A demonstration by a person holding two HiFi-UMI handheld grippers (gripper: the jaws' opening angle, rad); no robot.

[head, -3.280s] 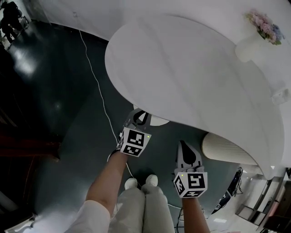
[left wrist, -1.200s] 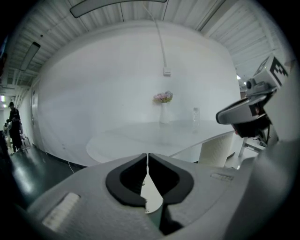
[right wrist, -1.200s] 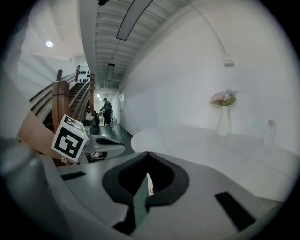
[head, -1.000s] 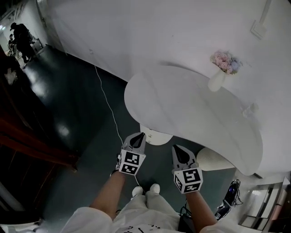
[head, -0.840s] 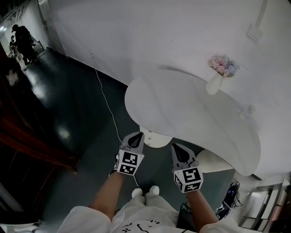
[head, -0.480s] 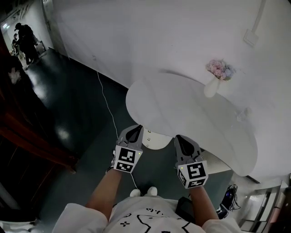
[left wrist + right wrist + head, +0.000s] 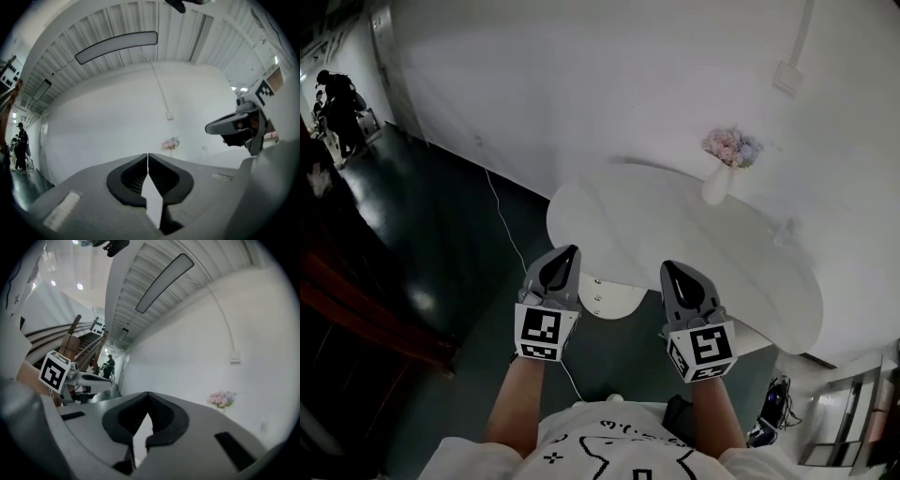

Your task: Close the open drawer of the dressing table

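1. Lower centre of the head view: the left gripper has its jaws pressed together with nothing between them.
2. The right gripper is held alongside it, jaws likewise closed and empty.
3. The drawer juts out from under the near edge of the white dressing table. It sits between the two grippers, and neither touches it.
4. Upper right: a white vase stands on the tabletop, holding pink and blue flowers.

White dressing table, flower vase on top
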